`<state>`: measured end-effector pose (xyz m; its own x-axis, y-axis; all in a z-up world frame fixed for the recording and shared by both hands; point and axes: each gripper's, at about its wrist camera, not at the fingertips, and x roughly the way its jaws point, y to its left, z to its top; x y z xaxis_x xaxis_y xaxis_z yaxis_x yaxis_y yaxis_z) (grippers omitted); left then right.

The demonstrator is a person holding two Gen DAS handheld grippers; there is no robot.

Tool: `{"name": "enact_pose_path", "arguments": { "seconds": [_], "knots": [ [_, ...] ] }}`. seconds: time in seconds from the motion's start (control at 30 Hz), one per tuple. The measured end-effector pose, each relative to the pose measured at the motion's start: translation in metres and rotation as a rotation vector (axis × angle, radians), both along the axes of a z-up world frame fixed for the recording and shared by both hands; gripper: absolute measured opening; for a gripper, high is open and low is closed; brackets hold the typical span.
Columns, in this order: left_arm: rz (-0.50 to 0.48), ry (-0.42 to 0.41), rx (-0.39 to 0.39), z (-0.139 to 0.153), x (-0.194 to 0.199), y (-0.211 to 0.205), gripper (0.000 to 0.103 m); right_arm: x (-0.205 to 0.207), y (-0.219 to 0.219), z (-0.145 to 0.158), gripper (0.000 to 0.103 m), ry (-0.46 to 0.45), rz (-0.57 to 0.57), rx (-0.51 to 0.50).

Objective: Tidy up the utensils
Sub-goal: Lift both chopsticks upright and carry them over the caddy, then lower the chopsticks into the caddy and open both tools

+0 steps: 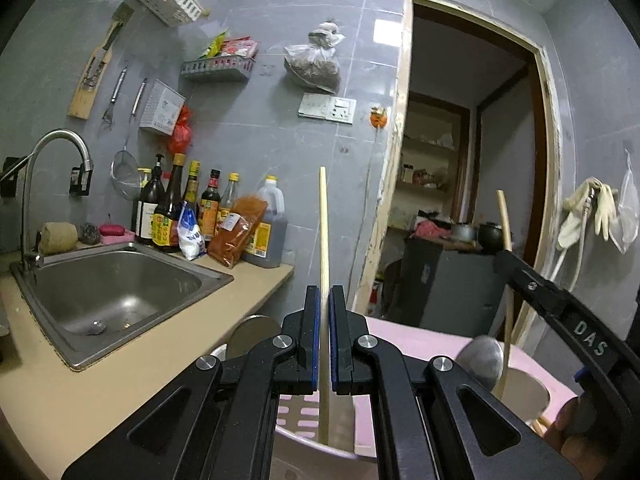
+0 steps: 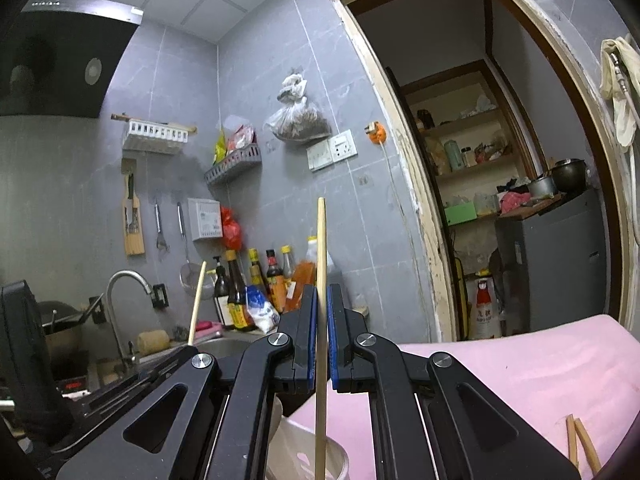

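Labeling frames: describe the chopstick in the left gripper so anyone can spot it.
Start at the steel sink; right of it, past the counter edge, the left gripper pinches a pale wooden chopstick. It stands upright between blue pads, unlike the tilted one farther right.

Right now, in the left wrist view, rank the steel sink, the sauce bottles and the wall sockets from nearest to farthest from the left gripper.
1. Steel sink, low left of the left gripper.
2. Sauce bottles, on the counter behind the sink, against the wall.
3. Wall sockets, high on the tiled wall, beside the doorway.
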<state>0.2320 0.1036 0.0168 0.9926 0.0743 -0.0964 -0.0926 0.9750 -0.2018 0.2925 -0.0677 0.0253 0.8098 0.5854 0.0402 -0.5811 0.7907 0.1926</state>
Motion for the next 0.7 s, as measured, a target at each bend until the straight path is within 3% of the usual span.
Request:
{"name": "enact_pose_path", "arguments": {
  "seconds": [0.5,0.63,0.7],
  "knots": [
    [-0.096,0.039,-0.064,0.002,-0.010,0.015,0.004,-0.006,0.001,-0.003,0.007,0.037,0.024,-0.031],
    [-0.108,0.043,-0.073,0.006,-0.015,0.016,0.005,-0.009,-0.003,0.001,0.024,0.033,0.017,-0.031],
    [-0.130,0.044,-0.086,0.010,-0.018,0.016,0.012,-0.012,-0.006,0.005,0.024,0.039,-0.001,-0.038]
  ]
}}
